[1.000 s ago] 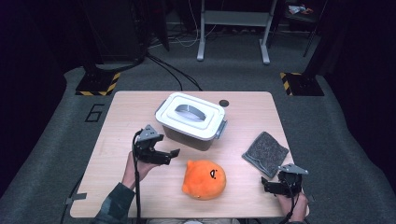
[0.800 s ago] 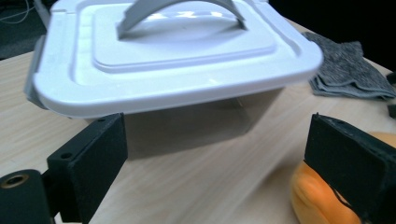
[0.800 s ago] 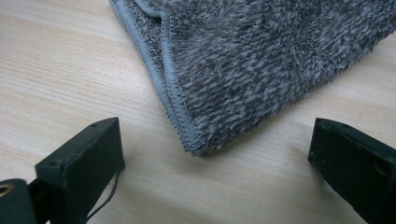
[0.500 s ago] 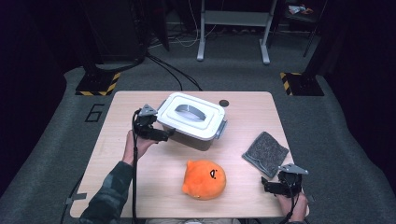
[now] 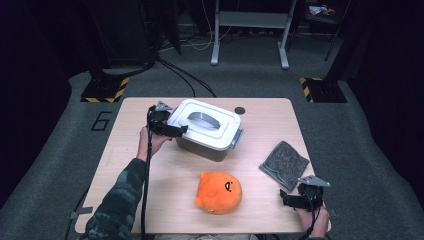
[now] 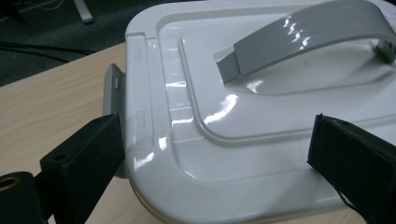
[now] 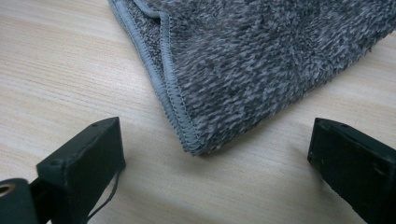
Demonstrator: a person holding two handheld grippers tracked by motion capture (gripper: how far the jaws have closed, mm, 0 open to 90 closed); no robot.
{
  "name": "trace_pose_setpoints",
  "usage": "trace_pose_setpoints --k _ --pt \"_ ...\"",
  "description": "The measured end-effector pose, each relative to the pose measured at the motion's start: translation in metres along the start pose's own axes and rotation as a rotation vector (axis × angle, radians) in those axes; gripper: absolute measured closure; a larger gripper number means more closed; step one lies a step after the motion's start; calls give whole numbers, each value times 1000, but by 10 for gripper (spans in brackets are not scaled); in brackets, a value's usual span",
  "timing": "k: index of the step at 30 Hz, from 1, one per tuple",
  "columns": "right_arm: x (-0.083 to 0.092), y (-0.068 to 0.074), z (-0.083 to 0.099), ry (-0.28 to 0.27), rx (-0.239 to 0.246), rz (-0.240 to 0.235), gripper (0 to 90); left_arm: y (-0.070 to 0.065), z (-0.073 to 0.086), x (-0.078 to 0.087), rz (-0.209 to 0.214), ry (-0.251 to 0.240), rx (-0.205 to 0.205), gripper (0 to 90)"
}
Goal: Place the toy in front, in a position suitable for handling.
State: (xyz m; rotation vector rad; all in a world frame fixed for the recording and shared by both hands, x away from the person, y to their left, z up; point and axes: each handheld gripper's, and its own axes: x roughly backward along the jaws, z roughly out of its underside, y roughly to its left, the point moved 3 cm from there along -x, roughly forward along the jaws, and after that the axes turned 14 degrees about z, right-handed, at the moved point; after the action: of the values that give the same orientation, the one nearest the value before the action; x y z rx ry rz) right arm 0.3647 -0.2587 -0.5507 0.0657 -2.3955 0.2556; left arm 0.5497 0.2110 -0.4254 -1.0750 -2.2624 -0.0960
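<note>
Setting: wooden table [image 5: 150,200] on dark grey carpet, seen in the high view.
Container: white lidded box [image 5: 206,130] at far centre of the table; long axis runs from far left to near right, with a grey latch [image 6: 112,86] at its left end.
Left gripper [image 5: 167,127]: jaws apart, straddling the lid's left corner, latch just beside one jaw.
Right gripper [image 5: 292,199]: jaws spread, idle at near right, facing the grey cloth [image 7: 261,60].
Nearer hand: left.
Bystander: orange plush [image 5: 218,192], near centre.
</note>
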Motion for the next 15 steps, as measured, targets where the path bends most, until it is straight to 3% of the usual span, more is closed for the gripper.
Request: trace_pose_setpoints --k 7,13,15 --pt "0 0 0 0 -1 0 27 5 1 -8 -8 18 14 46" --pt "0 0 0 0 0 0 28 13 4 0 -40 19 33 49" --pt "0 0 0 0 0 0 28 13 6 1 -33 16 59 50"
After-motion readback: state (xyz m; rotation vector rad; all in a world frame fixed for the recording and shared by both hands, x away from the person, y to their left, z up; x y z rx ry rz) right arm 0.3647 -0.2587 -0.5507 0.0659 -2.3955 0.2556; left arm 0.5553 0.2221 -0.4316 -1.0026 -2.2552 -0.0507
